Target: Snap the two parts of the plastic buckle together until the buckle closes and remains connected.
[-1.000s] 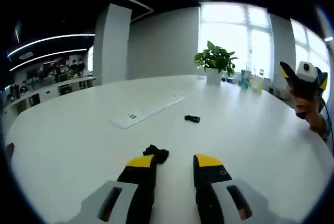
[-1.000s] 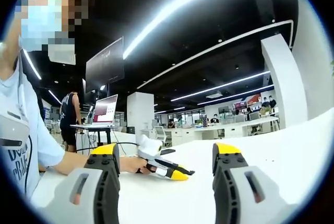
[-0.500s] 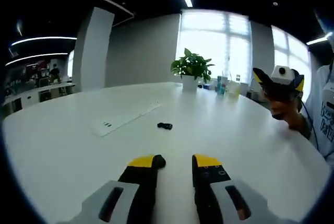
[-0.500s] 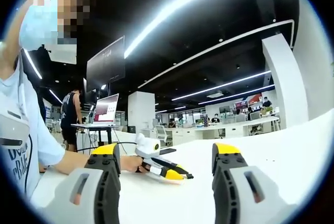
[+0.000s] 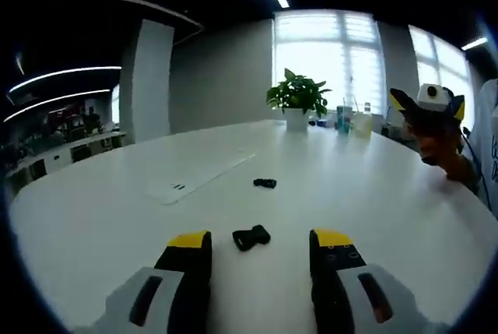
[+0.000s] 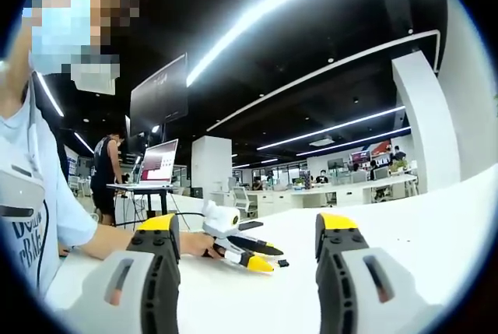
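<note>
One black buckle half (image 5: 251,237) lies on the white tabletop (image 5: 373,209) between the left claw's (image 5: 261,242) spread jaws; the other half (image 5: 264,183) lies farther off. Small, rigid, probably slippery: best pinched across the flat sides. The right claw (image 6: 245,229) gapes empty.

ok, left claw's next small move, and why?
Probably ease the left claw forward and down, then close on the near buckle half. That half lies loose on the white table between the open jaws, ungripped. The other buckle half lies farther off, apart from it.
</note>
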